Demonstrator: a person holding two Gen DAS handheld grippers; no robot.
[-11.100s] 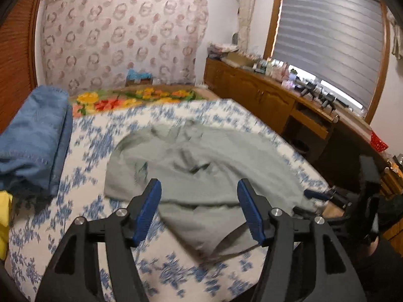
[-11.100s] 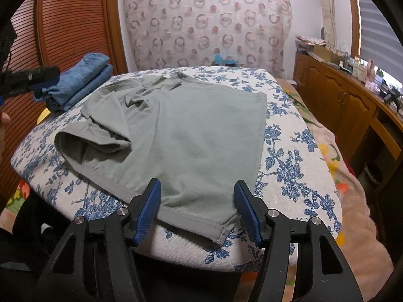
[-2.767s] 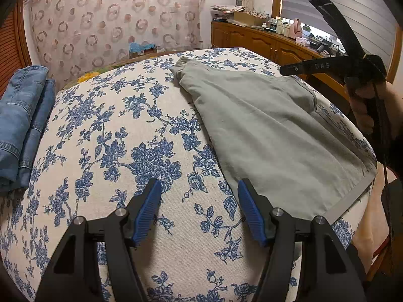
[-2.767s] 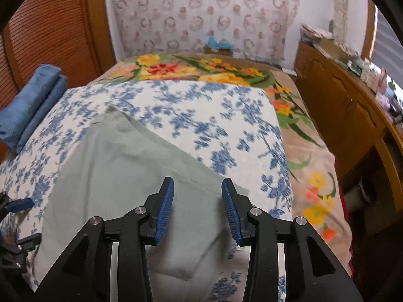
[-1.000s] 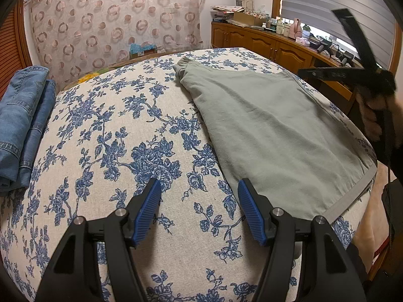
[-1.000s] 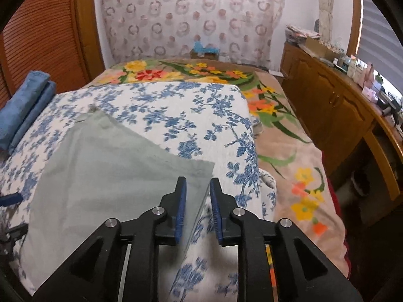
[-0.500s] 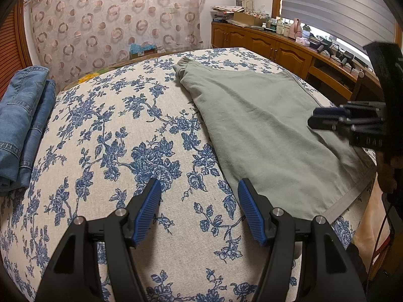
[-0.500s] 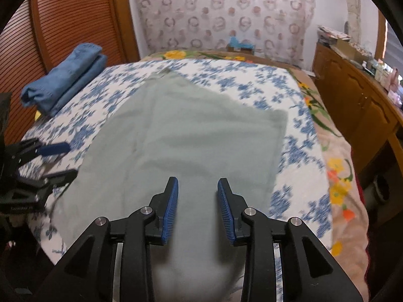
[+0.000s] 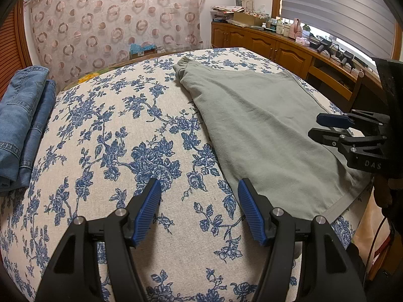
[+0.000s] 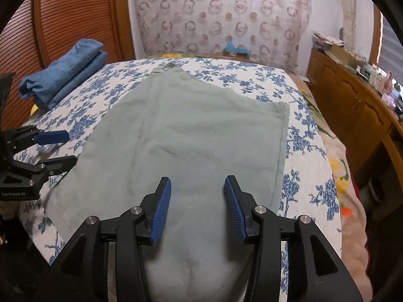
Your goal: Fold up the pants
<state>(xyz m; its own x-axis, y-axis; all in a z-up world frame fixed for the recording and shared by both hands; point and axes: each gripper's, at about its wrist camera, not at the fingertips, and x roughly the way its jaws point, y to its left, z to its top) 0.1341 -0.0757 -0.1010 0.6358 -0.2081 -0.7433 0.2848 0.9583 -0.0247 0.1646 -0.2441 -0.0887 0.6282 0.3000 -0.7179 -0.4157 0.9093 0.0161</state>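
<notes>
The grey-green pants (image 9: 264, 125) lie flat, folded lengthwise, on the floral blue-and-white bedspread (image 9: 113, 138); they also show in the right wrist view (image 10: 196, 136). My left gripper (image 9: 199, 206) is open and empty over the bedspread, just left of the pants' near edge. My right gripper (image 10: 197, 203) is open and empty above the near end of the pants. The right gripper shows at the right in the left wrist view (image 9: 325, 127). The left gripper shows at the left in the right wrist view (image 10: 63, 148).
Folded blue jeans (image 9: 20, 115) lie at the bed's left side, also in the right wrist view (image 10: 68, 70). A wooden cabinet (image 9: 277, 47) with clutter runs along the right. A wooden slatted wall (image 10: 70, 17) stands left, a patterned curtain (image 9: 113, 20) behind.
My right gripper, shut a second ago, has opened wider and swung over the near end of the pants. The left gripper has not moved.
</notes>
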